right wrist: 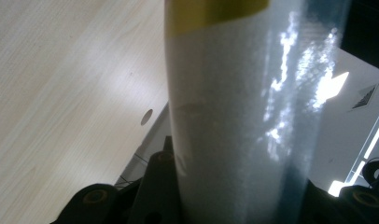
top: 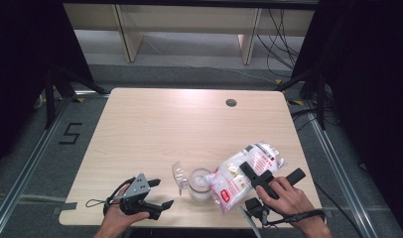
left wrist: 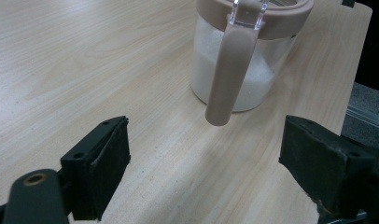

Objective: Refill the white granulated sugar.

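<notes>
Some white grains are already held in the jar, beside which the bag is tipped, clamped in the right gripper, while the left gripper is kept apart, empty.

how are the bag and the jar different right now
The bag is soft printed plastic with red markings, tilted with its low end at the jar's mouth; the jar is a rigid clear container standing upright on the table. The bag is clamped in the right gripper; the jar stands free, with the left gripper open beside it. The bag is larger than the jar. Both hold white grains.
</notes>
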Motion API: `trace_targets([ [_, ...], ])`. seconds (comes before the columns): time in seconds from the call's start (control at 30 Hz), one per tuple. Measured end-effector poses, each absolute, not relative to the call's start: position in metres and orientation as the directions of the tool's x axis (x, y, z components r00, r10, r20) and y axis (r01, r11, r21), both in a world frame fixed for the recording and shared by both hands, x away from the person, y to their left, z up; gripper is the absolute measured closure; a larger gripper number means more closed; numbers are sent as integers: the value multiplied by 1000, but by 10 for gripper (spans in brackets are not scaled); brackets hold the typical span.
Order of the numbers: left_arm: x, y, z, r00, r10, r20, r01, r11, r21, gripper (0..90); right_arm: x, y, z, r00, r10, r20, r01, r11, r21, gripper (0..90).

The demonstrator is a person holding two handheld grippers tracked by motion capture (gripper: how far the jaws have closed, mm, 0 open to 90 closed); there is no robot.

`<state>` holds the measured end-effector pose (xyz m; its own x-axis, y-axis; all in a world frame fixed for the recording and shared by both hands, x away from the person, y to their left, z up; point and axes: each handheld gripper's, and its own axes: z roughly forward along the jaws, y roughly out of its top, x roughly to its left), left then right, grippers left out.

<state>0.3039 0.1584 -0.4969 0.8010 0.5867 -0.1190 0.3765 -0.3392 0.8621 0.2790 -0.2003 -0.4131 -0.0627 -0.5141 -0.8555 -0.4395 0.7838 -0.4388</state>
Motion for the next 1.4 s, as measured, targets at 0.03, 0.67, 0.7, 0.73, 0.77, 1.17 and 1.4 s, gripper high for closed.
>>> trace_targets([
  [0.03,304,159,-497,801,587,-115,375,-344,861,156,279,-200,-413,-64,-514,-856,-440,784,-438,779],
  [0.67,304,159,-497,801,586,-118,376,-340,862,156,279,-200,-413,-68,-518,-853,-436,784,-441,780],
  [0.7,304,159,-497,802,587,-114,374,-344,861,155,279,-200,-413,-68,-519,-852,-436,784,-443,780],
  [0.73,304,159,-497,802,586,-118,376,-340,862,155,278,-200,-413,-66,-520,-852,-435,783,-444,780],
  [0.77,304,159,-497,801,586,-118,376,-340,862,155,278,-200,-413,-67,-520,-852,-435,783,-444,780],
  [1.17,304,159,-497,802,587,-116,375,-342,862,156,278,-200,-413,-64,-521,-851,-435,782,-446,781],
  [1.4,304,159,-497,802,586,-115,374,-343,862,156,278,-200,-413,-63,-521,-851,-437,781,-446,781],
])
